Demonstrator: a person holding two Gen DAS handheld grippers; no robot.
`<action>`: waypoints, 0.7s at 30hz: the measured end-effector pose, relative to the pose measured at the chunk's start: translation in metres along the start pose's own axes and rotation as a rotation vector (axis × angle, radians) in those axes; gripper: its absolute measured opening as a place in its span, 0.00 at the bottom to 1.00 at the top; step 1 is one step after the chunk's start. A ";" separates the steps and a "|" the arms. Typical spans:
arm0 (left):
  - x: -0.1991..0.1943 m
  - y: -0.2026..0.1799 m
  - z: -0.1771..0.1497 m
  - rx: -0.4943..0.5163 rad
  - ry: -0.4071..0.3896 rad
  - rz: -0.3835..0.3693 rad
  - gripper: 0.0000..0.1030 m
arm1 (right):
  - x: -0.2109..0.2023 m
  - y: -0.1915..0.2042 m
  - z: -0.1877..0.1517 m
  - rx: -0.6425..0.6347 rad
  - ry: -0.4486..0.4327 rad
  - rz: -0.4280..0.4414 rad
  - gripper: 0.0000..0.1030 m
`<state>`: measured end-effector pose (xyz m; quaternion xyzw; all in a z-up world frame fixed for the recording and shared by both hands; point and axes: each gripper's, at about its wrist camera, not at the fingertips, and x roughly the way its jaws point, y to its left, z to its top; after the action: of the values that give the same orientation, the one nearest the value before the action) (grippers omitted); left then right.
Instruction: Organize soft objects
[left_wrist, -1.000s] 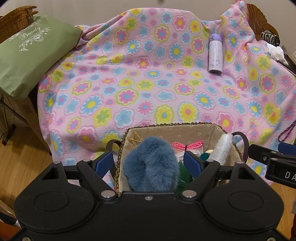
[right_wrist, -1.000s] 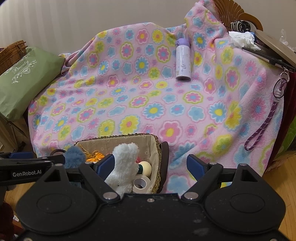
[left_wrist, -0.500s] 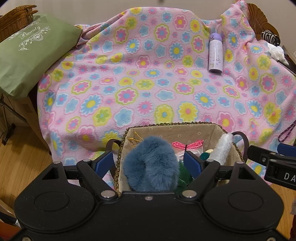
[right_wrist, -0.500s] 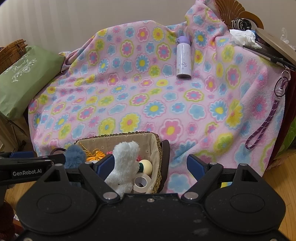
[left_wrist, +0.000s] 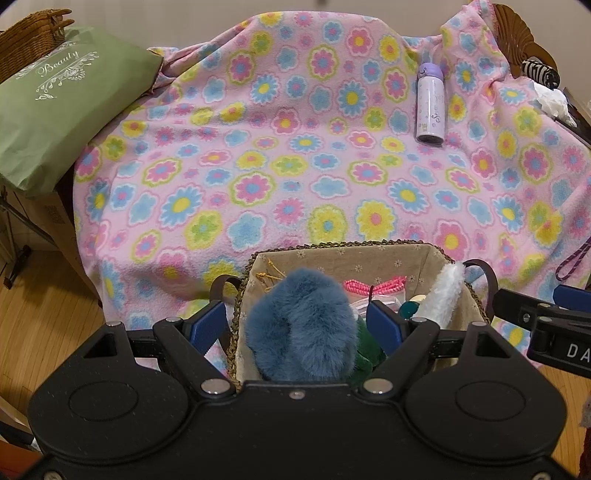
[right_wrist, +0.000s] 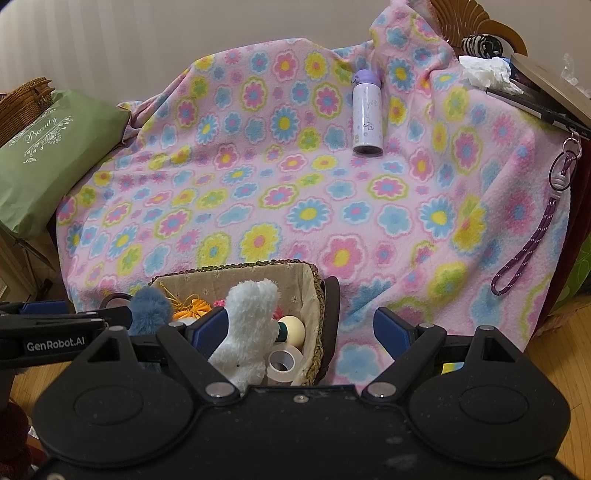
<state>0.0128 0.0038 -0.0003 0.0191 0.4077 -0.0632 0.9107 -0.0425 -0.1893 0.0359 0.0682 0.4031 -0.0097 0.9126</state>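
A woven basket (left_wrist: 347, 254) with beige lining stands at the near edge of the flowered pink blanket (left_wrist: 295, 166). A blue fluffy thing (left_wrist: 301, 325) stands in the basket's left end, between the fingers of my left gripper (left_wrist: 297, 321). That gripper is open, with gaps at both pads. A white plush (right_wrist: 247, 325) leans in the basket (right_wrist: 236, 277) against the left finger of my right gripper (right_wrist: 301, 325). The right gripper is open too, its other finger over bare blanket. Pink cord (left_wrist: 373, 286), a green plush (left_wrist: 365, 350), a tape roll (right_wrist: 282, 360) and an orange thing (right_wrist: 192, 308) also lie inside.
A purple bottle (right_wrist: 367, 114) lies on the blanket at the back right. A green cushion (left_wrist: 62, 110) and a wicker hamper (left_wrist: 29, 37) sit at the left. A purple lanyard (right_wrist: 532, 240) hangs at the right, below tissues (right_wrist: 484, 72) and a book. Wooden floor flanks the blanket.
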 end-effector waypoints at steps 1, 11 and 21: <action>0.000 0.000 0.000 0.000 0.000 -0.001 0.77 | 0.000 0.000 0.000 0.000 0.001 0.001 0.84; 0.001 -0.001 -0.001 0.001 0.007 -0.004 0.77 | 0.000 0.000 -0.001 0.001 0.004 0.001 0.84; 0.001 -0.001 -0.001 0.000 0.009 -0.003 0.77 | 0.001 0.000 0.000 0.001 0.004 0.001 0.85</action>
<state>0.0126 0.0028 -0.0013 0.0188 0.4117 -0.0646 0.9088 -0.0420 -0.1893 0.0354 0.0689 0.4047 -0.0096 0.9118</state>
